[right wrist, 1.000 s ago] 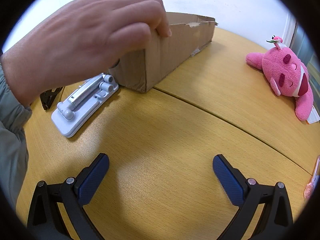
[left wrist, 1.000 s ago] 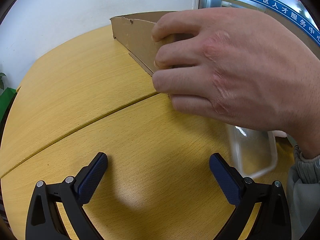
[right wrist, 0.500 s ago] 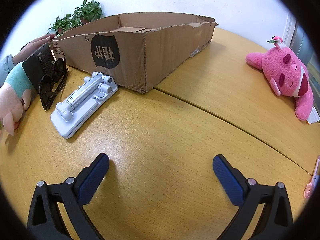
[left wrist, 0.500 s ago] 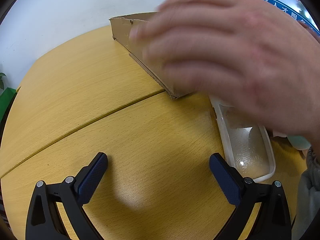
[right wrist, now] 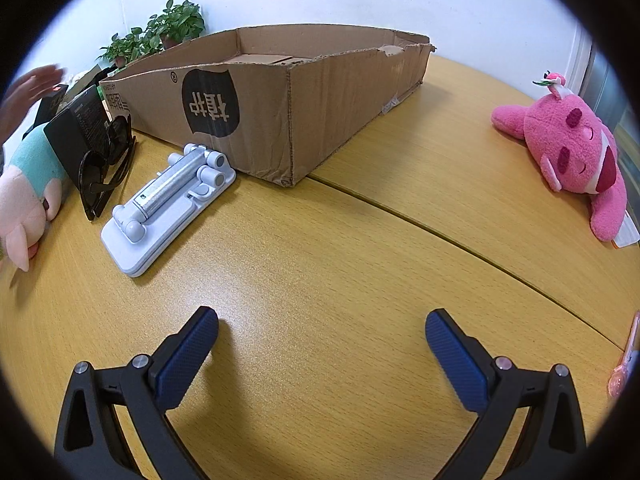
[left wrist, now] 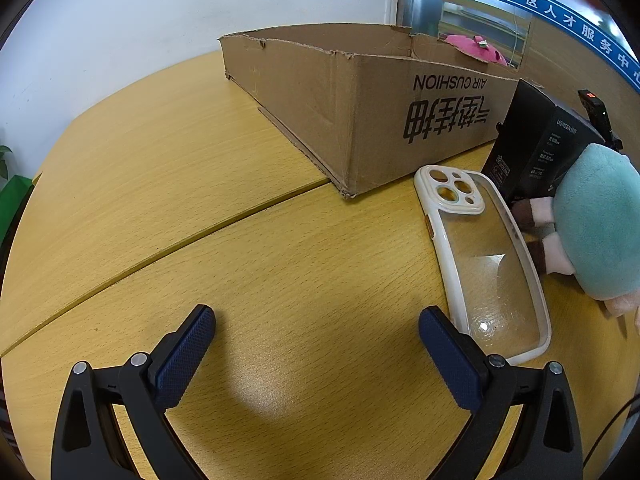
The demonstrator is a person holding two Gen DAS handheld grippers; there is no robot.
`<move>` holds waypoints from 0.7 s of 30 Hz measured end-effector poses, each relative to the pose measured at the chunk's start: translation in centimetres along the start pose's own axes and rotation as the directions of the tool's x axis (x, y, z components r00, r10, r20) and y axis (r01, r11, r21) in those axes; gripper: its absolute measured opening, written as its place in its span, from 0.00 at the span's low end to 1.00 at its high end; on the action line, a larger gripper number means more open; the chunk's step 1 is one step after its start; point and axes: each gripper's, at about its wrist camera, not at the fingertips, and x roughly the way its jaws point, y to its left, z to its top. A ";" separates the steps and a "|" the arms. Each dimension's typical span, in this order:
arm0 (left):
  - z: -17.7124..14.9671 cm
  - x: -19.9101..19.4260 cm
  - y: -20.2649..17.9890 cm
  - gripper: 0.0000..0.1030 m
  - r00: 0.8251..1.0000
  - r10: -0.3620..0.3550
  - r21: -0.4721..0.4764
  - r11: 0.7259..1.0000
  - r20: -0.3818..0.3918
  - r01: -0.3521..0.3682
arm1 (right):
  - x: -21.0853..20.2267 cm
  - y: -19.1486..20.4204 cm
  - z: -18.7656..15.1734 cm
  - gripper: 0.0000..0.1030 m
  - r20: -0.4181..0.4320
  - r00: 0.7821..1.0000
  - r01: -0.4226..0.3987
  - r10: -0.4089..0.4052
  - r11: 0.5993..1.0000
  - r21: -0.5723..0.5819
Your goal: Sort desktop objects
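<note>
I've got both feeds up, and the cardboard box [left wrist: 360, 96] is my landmark, sitting open-topped on the wooden desk [left wrist: 160, 168]. My left gripper [left wrist: 316, 344] hovers low over bare wood in front of the box's near corner, jaws spread wide with nothing between the blue pads. Just to the right of that corner lies a clear phone case [left wrist: 486, 264] with a white rim, flat on the desk, its camera cut-outs toward the box and its far end close beside my right-hand pad. Past the case, against the box's printed wall, a black carton [left wrist: 540, 144] stands tilted, and a teal plush toy [left wrist: 596, 220] lies touching the case's outer edge. Over to the right wrist view: my right gripper [right wrist: 322, 344] is also wide open and holding nothing, low over the desk in front of the box [right wrist: 280, 100]. Right at the foot of the box's front wall there's a white folding phone stand [right wrist: 168, 208], lying flat and angled, its hinge end just about touching the cardboard. Left of the stand, dark sunglasses [right wrist: 106, 168] lean against the black carton [right wrist: 76, 132], and the teal-and-pink plush [right wrist: 24, 192] lies at the edge of view. Well off to the right of the box, a pink plush toy [right wrist: 572, 152] lies on its side on the desk. A blurred hand [right wrist: 32, 88] shows at the far left, behind the carton. Potted plants [right wrist: 160, 32] stand behind the box against the wall.
</note>
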 end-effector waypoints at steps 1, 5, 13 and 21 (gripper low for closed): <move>0.0 0.0 0.0 1.00 1.000 0.000 0.000 1.000 0.000 0.000 | 0.0 0.0 0.0 1.00 0.000 1.000 0.000 0.000 1.000 0.000; 0.0 0.0 0.0 1.00 1.000 0.000 0.000 1.000 0.000 0.000 | 0.0 0.0 0.0 1.00 0.000 1.000 0.000 0.000 1.000 0.000; 0.0 -0.1 0.0 1.00 1.000 -0.001 0.000 1.000 0.000 0.001 | 0.0 0.0 0.0 1.00 0.000 1.000 0.000 0.000 1.000 0.000; 0.1 0.1 0.0 1.00 1.000 -0.004 0.003 1.000 -0.001 0.004 | 0.0 0.0 0.0 1.00 0.000 1.000 0.000 0.000 1.000 0.000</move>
